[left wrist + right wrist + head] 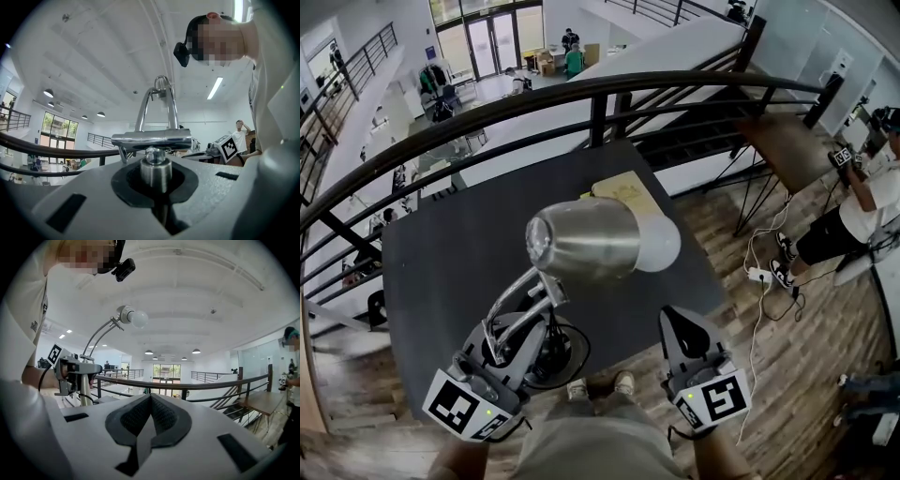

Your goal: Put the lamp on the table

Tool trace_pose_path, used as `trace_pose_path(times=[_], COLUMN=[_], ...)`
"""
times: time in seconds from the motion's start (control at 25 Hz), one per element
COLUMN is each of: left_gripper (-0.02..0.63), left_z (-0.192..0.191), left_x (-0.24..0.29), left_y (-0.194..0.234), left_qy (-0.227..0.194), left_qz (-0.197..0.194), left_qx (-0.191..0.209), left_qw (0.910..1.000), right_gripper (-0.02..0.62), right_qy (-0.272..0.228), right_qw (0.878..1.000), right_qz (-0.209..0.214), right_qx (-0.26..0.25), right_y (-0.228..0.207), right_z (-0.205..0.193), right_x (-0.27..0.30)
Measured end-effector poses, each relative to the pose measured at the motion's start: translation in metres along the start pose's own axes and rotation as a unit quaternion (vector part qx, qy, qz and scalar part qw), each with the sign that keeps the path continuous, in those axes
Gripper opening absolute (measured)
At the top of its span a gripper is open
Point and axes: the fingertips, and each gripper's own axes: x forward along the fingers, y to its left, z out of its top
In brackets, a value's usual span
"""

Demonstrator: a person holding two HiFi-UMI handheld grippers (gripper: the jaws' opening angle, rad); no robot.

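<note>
The desk lamp point(581, 242) hangs over the near half of the dark tabletop point(441, 253), its silver shade and white bulb point(659, 242) tilted toward the right edge. Its twin curved rods run down to a metal post, which the left gripper point(517, 342) pinches at the near edge; the round dark base point(558, 361) sits there too, though contact with the tabletop cannot be made out. The right gripper point(686, 328) is just beside it, pressed together on nothing. A tan flat item point(623, 187) lies at the far edge, below the black railing point(581, 94).
</note>
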Motion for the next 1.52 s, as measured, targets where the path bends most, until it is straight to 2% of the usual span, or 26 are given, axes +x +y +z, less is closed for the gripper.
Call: trace_pose_path(times=[0.4,0.76,1.0,1.28,1.52], left_gripper=[0.015,0.014,0.015,0.015,0.015], left_z=[-0.020,-0.043,-0.074,-0.117,-0.158], left_x=[0.044,0.116,0.168,0.215,0.242], left_y=[0.000,0.001,0.003,0.008,0.011], left_qy=[0.009,0.008,0.010,0.005,0.021], left_qz=[0.007,-0.017,-0.037,-0.058,-0.082], left_qx=[-0.010,0.009,0.023,0.033,0.026], left_qw=[0.9999,0.9998,0.9990,0.9978,0.9961], right_gripper=[-0.002,-0.002,-0.002,-0.002,-0.002], right_qy=[0.007,0.002,0.008,0.041,0.062], right_qw=[1.000,0.999,0.998,0.996,0.993], right_qz=[0.000,-0.042,-0.059,-0.065,-0.068], right_qx=[0.020,0.019,0.024,0.049,0.069], right_y=[-0.038,-0.093,-0.125,-0.148,-0.165], right_z=[-0.021,-0.038,-0.056,-0.105,-0.141], right_x=[0.012,0.029,0.045,0.064,0.080])
